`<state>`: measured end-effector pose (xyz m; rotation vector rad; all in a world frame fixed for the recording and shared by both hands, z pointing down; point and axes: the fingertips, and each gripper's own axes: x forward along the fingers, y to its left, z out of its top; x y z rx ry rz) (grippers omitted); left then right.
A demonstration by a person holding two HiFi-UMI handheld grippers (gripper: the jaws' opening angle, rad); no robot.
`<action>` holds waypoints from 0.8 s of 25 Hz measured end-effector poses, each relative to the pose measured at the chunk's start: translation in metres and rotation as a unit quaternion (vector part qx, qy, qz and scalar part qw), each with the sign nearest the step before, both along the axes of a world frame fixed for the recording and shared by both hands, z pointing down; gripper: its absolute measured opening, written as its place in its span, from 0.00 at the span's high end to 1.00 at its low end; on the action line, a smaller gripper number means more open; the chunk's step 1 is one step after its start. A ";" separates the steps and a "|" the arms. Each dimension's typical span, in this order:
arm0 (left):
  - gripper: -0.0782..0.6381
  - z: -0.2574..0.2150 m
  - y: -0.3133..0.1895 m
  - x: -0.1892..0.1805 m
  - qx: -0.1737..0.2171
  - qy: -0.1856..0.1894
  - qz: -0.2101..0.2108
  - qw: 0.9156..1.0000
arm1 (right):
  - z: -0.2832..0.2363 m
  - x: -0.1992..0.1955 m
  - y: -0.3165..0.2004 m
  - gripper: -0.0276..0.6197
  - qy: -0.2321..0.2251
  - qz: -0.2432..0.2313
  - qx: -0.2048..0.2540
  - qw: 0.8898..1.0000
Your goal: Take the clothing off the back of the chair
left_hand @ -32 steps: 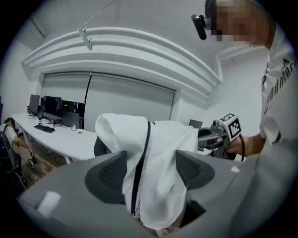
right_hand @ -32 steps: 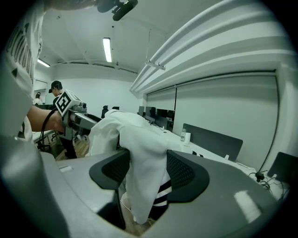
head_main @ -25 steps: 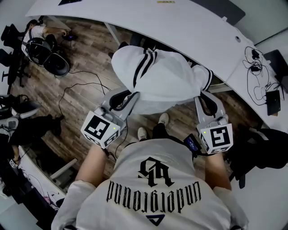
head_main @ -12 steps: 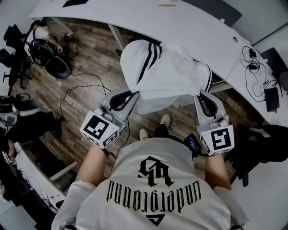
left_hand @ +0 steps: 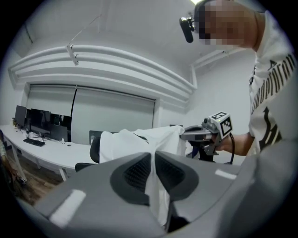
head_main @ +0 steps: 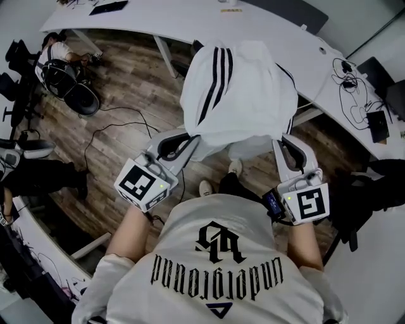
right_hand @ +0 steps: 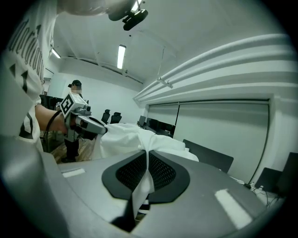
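Altogether two tools [head_main: 192,138] [head_main: 279,140] on one garment [head_main: 243,95].

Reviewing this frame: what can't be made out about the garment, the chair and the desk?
- Chair: in the head view the white garment with black stripes covers it. The left gripper view shows only a dark sliver, so contact cannot be told.
- Garment type: bunched in every view, pinched by the left gripper and right gripper.
- Cabled dark devices on the white curved desk: too small in the head view.
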<state>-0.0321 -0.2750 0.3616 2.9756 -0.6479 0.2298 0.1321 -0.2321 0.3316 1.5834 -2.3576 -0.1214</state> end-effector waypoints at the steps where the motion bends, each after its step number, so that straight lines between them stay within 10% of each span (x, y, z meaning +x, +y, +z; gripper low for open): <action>1: 0.79 0.001 0.005 -0.002 -0.002 0.000 0.003 1.000 | 0.001 -0.003 0.008 0.93 -0.001 0.001 -0.001 1.000; 20: 0.79 -0.015 0.147 0.047 0.017 0.000 -0.004 1.000 | -0.010 0.022 0.152 0.93 -0.011 -0.047 0.007 0.999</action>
